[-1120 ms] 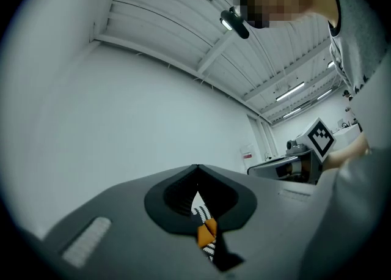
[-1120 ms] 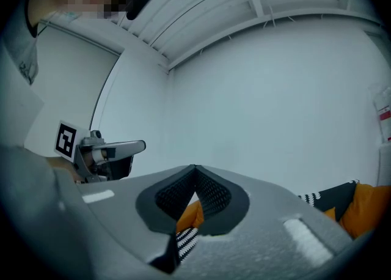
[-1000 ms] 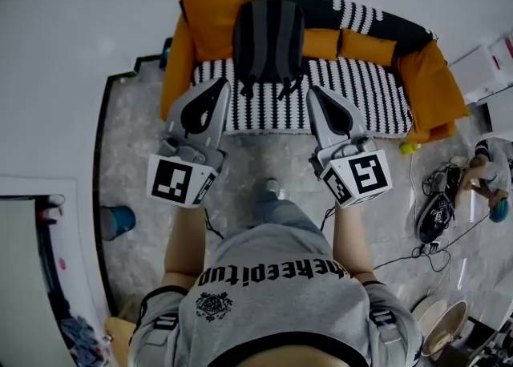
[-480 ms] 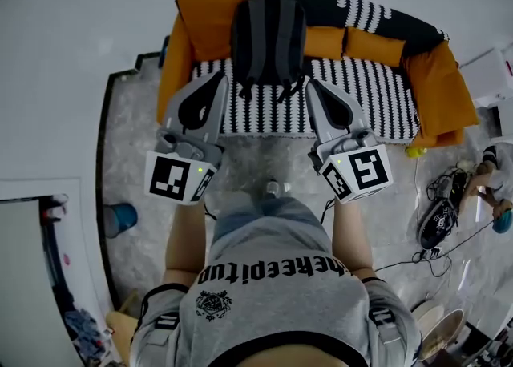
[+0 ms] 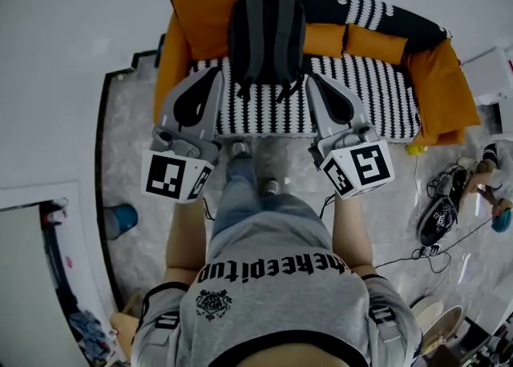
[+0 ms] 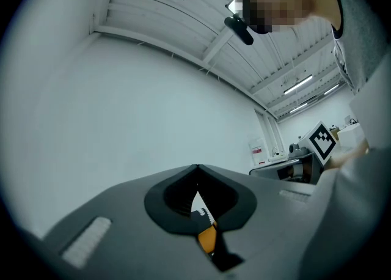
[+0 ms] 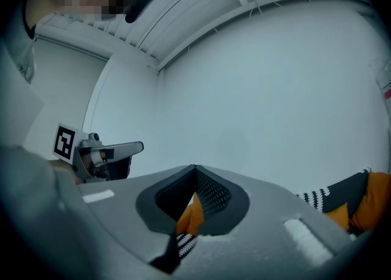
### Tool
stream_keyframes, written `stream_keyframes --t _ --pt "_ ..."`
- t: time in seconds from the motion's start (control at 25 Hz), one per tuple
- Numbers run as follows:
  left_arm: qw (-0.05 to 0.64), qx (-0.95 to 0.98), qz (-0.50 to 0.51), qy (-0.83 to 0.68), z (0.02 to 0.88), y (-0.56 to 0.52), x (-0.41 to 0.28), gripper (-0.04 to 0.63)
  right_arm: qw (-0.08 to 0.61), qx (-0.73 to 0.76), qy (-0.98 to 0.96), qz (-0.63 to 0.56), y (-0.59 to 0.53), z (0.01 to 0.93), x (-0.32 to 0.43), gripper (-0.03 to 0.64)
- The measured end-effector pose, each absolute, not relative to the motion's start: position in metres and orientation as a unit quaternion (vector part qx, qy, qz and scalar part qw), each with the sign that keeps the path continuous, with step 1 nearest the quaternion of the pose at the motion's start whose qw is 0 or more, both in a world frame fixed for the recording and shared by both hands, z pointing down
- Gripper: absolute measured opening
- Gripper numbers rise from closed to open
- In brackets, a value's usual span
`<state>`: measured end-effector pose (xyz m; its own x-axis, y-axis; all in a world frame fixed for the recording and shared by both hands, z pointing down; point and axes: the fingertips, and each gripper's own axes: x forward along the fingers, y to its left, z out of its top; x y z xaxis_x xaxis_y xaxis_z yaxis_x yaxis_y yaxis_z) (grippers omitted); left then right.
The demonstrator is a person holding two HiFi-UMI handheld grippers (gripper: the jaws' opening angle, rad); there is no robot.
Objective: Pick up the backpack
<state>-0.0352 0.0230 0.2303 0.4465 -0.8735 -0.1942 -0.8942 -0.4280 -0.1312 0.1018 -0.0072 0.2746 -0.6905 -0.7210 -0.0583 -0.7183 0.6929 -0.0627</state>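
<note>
Against white wall [image 7: 275, 89], striped sofa [image 5: 361, 105], backpack [image 5: 267, 33] upright, left tool [image 5: 215, 74], right tool [image 5: 312, 78] both closed.

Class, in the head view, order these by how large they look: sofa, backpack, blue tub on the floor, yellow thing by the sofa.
1. sofa
2. backpack
3. blue tub
4. yellow thing
No two look close in size.
</note>
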Motion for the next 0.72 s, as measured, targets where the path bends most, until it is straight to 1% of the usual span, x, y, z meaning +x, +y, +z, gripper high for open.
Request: stream_keyframes --t 0.36,0.72 --pt "0.105 -0.858 0.054 0.5 0.23 -0.031 -0.048 0.012 0.036 -0.422 0.906 -0.017 -0.054 0.274 0.092 0.002" --pt "0.099 -0.871 0.047 0.479 0.231 -0.093 -0.075 0.012 0.036 -0.446 0.894 -0.025 -0.11 0.274 0.066 0.002"
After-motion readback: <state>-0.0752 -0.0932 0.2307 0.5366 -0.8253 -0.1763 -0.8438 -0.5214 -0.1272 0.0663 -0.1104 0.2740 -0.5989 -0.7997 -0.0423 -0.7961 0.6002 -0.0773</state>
